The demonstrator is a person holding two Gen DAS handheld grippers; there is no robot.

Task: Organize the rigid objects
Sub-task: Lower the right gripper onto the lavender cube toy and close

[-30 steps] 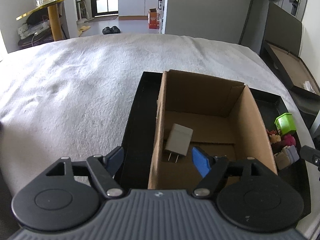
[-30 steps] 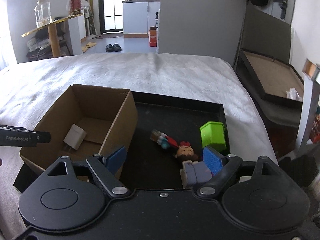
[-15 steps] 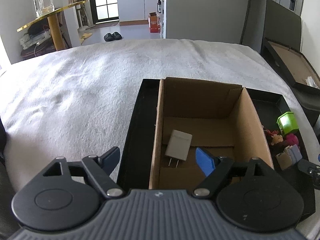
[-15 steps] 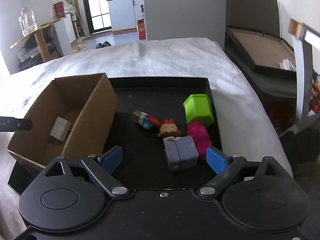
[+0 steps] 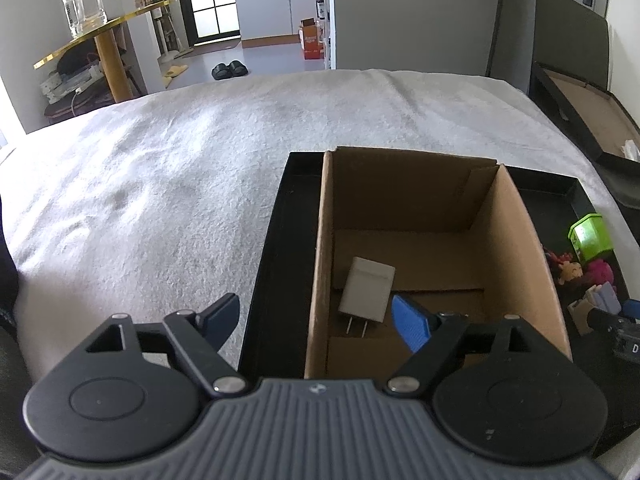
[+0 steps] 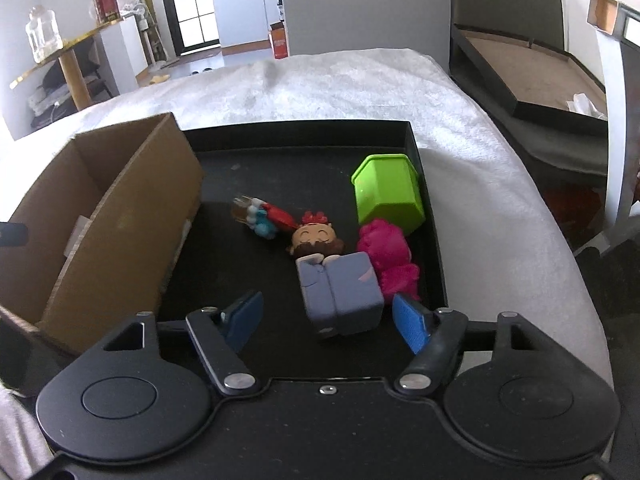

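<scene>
A cardboard box (image 5: pixel 520 240) stands on the left of a black tray (image 6: pixel 304 136) and holds a grey plug adapter (image 5: pixel 367 290). On the tray's right lie a blue-bodied doll figure (image 6: pixel 340 280), a pink toy (image 6: pixel 390 256), a green cup on its side (image 6: pixel 388 192) and a small red and blue toy (image 6: pixel 262 216). My right gripper (image 6: pixel 328 320) is open, its fingers either side of the doll's near end. My left gripper (image 5: pixel 316 316) is open and empty, straddling the box's near left wall.
The tray sits on a white blanket (image 5: pixel 160 184) over a bed. A dark open case (image 6: pixel 528 68) lies off the bed's right side. A gold side table (image 5: pixel 104 40) with a glass jar stands far left.
My right gripper moved right and forward, and the doll now lies between its open fingers. My left gripper drew back a little from the box.
</scene>
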